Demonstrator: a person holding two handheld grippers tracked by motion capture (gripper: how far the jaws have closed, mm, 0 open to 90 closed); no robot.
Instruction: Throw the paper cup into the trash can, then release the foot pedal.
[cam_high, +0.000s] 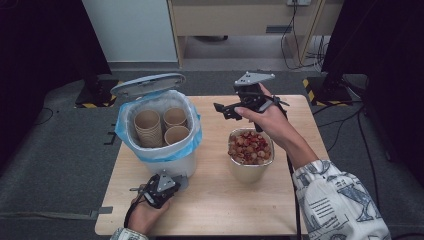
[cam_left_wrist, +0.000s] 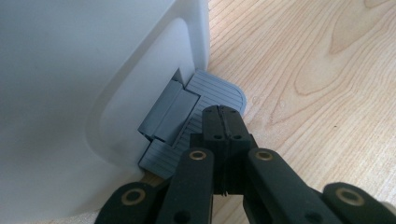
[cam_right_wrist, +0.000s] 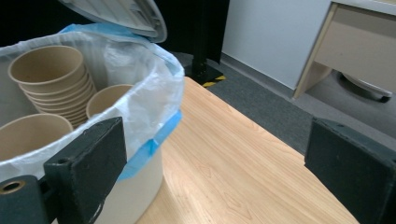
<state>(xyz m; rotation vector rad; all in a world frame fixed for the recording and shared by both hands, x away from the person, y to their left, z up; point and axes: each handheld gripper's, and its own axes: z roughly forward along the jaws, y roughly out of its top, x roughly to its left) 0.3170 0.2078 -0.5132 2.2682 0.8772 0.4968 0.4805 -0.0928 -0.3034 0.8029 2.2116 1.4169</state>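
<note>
A white pedal bin with a blue liner stands on the table's left side, its grey lid raised. Paper cups sit inside it, one of them a tall stack. My left gripper is low at the bin's front. In the left gripper view its jaws are shut, empty, with the tips resting on the ribbed grey pedal beside the bin wall. My right gripper hangs open above the table's far middle. In the right gripper view it points past the bin's rim and the cups.
A metal container holding red and brown pieces stands right of the bin, under my right forearm. The wooden table has bare room at its front and far right. Grey floor, cables and a desk lie beyond.
</note>
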